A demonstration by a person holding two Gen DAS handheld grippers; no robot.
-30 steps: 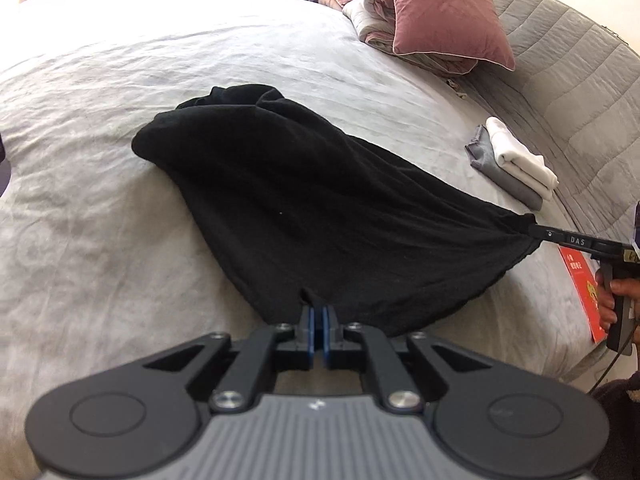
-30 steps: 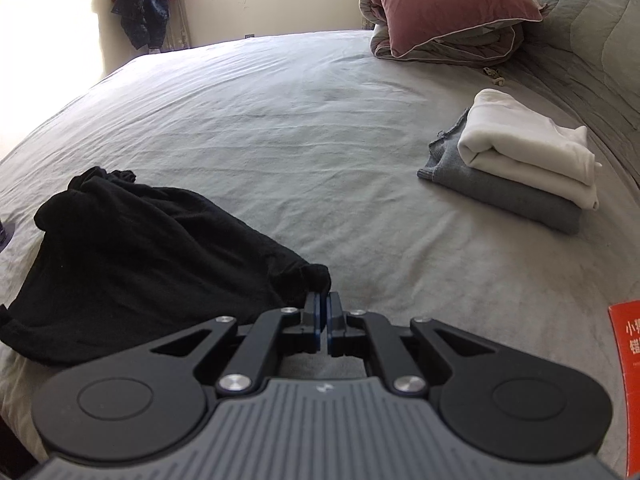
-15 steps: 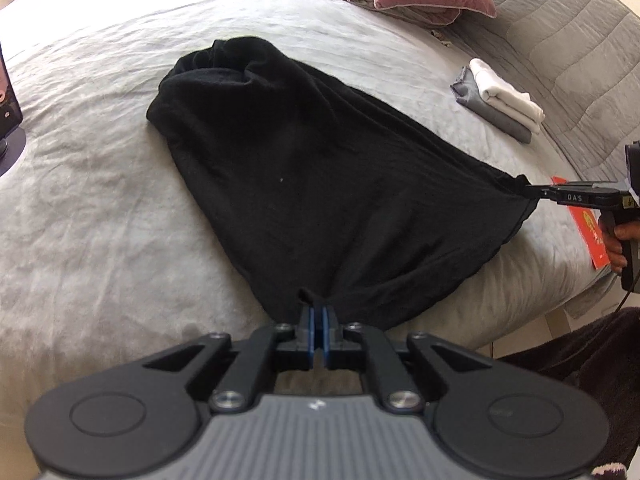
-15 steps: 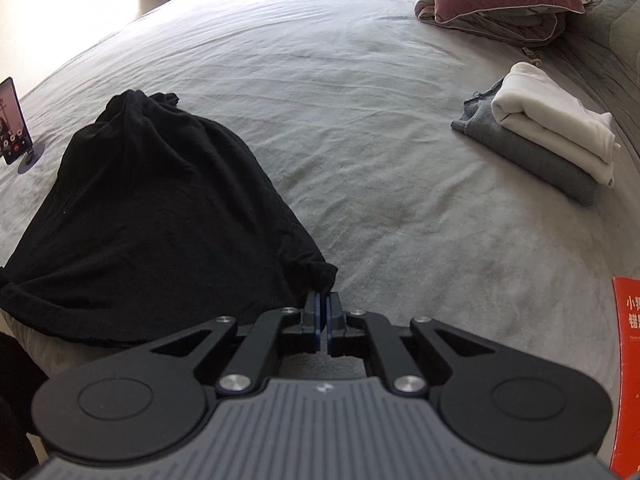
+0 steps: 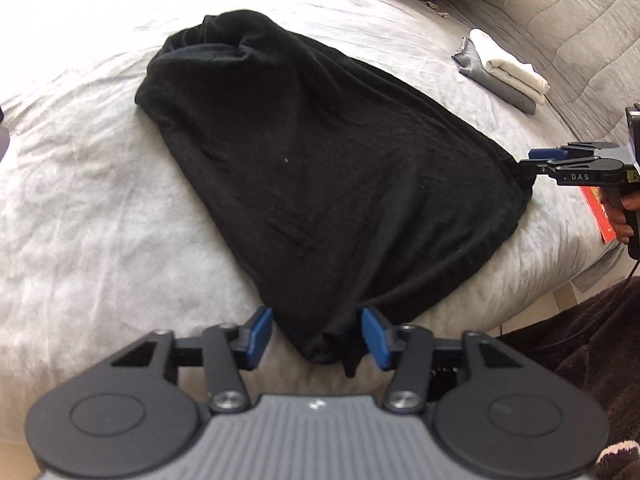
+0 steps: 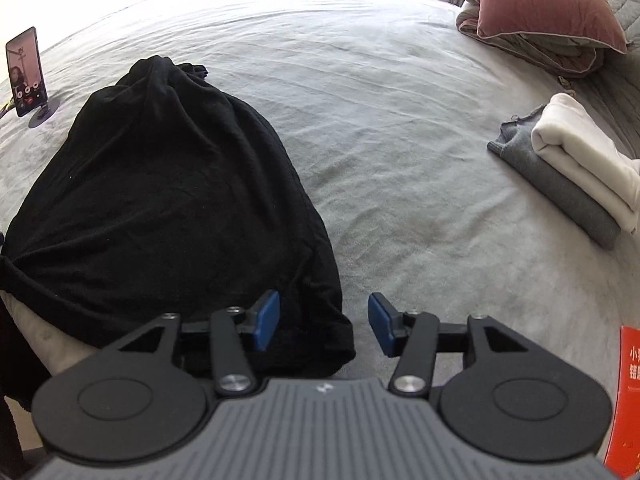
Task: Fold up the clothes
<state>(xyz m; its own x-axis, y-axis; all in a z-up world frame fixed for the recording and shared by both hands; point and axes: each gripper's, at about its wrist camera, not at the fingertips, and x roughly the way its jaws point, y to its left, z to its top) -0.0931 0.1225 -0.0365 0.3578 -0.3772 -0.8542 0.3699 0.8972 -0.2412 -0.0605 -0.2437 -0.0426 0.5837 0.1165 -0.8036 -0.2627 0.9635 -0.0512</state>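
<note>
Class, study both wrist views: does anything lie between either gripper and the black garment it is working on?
Nothing visible does. The black garment lies on the bed, one corner between the blue pads of the left gripper, another between those of the right gripper. Both sets of jaws are opening. The folded stack lies well off to the side.

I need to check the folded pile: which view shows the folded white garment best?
The right wrist view: the folded white garment is large and sharp there, lying on a folded grey garment. The left wrist view shows the same pile small, far off by the quilted headboard.
</note>
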